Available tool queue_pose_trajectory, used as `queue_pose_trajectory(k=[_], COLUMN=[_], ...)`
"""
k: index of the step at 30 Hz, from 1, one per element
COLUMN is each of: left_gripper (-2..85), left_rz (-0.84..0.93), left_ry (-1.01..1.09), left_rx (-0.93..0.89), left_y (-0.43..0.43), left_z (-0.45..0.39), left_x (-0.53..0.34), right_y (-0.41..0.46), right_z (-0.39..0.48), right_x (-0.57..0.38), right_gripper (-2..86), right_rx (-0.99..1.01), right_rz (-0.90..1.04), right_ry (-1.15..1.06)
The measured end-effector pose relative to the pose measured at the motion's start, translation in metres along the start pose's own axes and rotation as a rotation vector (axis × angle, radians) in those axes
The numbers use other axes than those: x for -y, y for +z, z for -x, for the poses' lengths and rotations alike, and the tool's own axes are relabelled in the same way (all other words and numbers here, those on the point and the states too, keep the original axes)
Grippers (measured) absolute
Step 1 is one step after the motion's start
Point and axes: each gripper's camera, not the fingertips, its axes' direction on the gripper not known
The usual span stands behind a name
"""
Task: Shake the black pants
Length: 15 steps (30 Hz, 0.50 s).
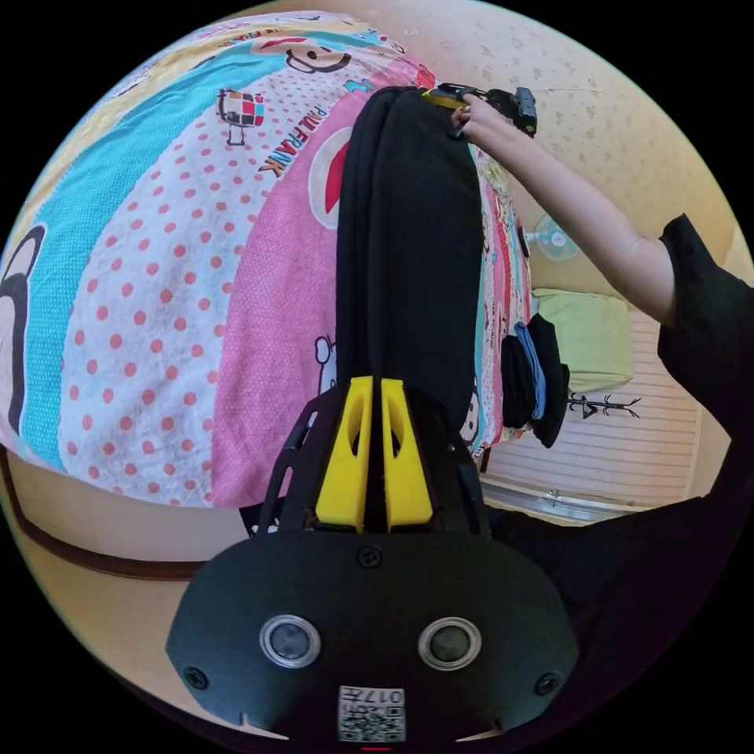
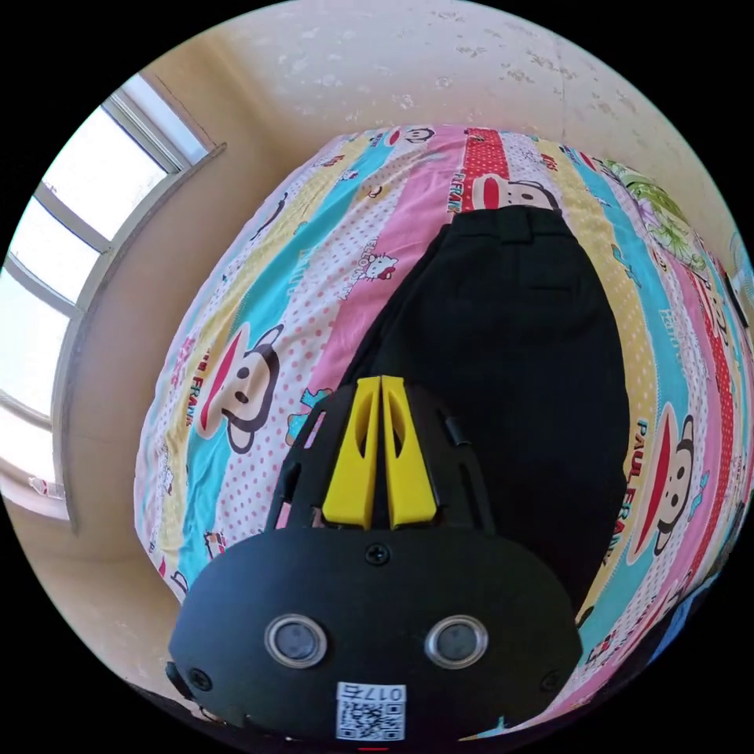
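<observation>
Black pants (image 1: 412, 259), one pair, pinched by both grippers: left gripper (image 1: 375, 385), right gripper (image 2: 381, 383). Folded clothes stack (image 1: 536, 377) visible from left gripper view; window (image 2: 63, 290) from right.

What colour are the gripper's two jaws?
Yellow, on a black body; the left gripper shows it best in the left gripper view.

Bed (image 1: 157, 314), covered by a cartoon-print sheet (image 2: 259, 314) in pink, turquoise, yellow and white polka-dot stripes with monkey-face motifs. Black pants (image 2: 510, 353) spread over the sheet, running from centre toward 12 o'clock in the left gripper view, waistband at 12 o'clock in the right gripper view; whether they rest flat on it cannot be told. Stack of folded dark clothes (image 1: 536, 381) with one blue layer, at the bed's edge, 3 o'clock in the left gripper view.
</observation>
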Motion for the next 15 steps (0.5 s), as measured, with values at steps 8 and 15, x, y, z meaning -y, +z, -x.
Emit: queue_pose_trajectory(k=[8, 15], left_gripper=[-0.2, -0.3], left_rz=[0.023, 0.02], left_ry=[0.123, 0.162], left_rx=[-0.174, -0.309], left_y=[-0.011, -0.029], left_z=[-0.013, -0.021], left_x=[0.005, 0.011], right_y=[0.062, 0.029], right_z=[0.018, 0.038], right_x=[0.023, 0.021], right_gripper=[10.9, 1.4], right_rx=[-0.233, -0.106], right_rz=[0.205, 0.06], right_ry=[0.086, 0.065])
